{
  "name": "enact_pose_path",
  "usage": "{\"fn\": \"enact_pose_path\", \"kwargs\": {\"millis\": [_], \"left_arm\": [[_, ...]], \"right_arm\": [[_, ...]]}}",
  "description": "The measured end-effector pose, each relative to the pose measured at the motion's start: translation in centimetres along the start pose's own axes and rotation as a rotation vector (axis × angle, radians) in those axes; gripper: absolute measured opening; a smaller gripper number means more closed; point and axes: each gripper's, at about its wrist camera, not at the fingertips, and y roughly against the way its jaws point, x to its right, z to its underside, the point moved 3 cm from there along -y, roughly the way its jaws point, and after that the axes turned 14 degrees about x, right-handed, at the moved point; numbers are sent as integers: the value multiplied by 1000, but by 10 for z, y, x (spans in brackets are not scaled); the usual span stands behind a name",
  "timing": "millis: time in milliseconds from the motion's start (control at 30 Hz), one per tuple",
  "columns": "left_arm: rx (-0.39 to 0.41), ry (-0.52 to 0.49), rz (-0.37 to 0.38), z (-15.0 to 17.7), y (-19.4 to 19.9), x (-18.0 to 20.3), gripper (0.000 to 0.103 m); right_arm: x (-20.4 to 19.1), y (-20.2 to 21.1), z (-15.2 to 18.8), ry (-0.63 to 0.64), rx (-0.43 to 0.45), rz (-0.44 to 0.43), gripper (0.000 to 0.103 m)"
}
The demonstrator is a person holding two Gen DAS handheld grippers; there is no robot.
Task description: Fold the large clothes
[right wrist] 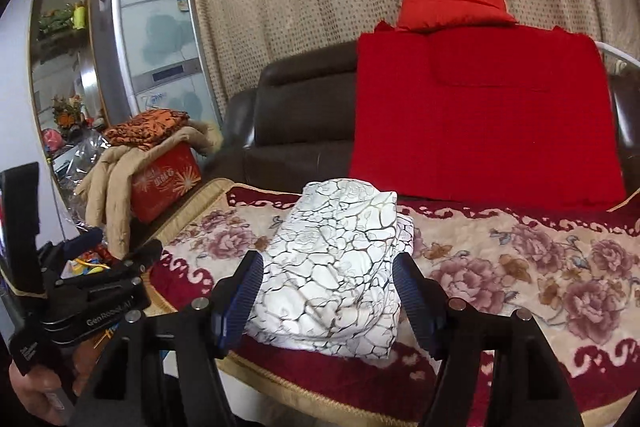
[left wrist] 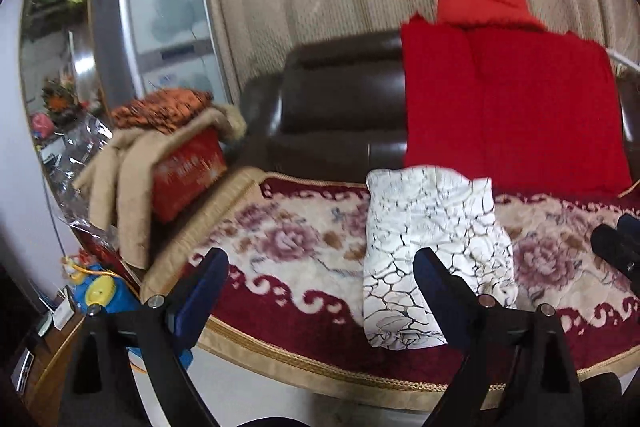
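A folded white garment with a dark crackle pattern (left wrist: 432, 255) (right wrist: 336, 267) lies in a compact bundle on the floral blanket (left wrist: 288, 239) (right wrist: 520, 267). My left gripper (left wrist: 320, 267) hangs open above the blanket's front edge; nothing is between its blue pads, and the bundle sits behind its right finger. My right gripper (right wrist: 328, 279) is open too, its pads standing either side of the bundle's near end without pressing on it. In the right wrist view the left gripper (right wrist: 120, 247) shows at the left, held by a hand (right wrist: 36, 395). The right gripper (left wrist: 616, 243) appears at the left wrist view's right edge.
A red knitted cloth (right wrist: 480, 123) drapes over the dark leather sofa back (right wrist: 304, 107), with a red pillow (right wrist: 452, 3) on top. At the left stand a red box (right wrist: 164, 183) under a beige coat (right wrist: 116, 183), orange patterned fabric (right wrist: 148, 127) and a fridge (right wrist: 156, 39). Curtains hang behind.
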Motion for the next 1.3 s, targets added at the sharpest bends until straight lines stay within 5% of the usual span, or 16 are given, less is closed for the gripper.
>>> {"fn": "enact_pose_path", "kwargs": {"millis": [600,1300], "left_arm": [[48,33,-29,-26,76,-29,94],[97,70,-75,-32,114,-63,94]], "right_arm": [[-30,93,-18,-11,44,-6,71],[-64,119,-18,-53,22,-28,71]]}}
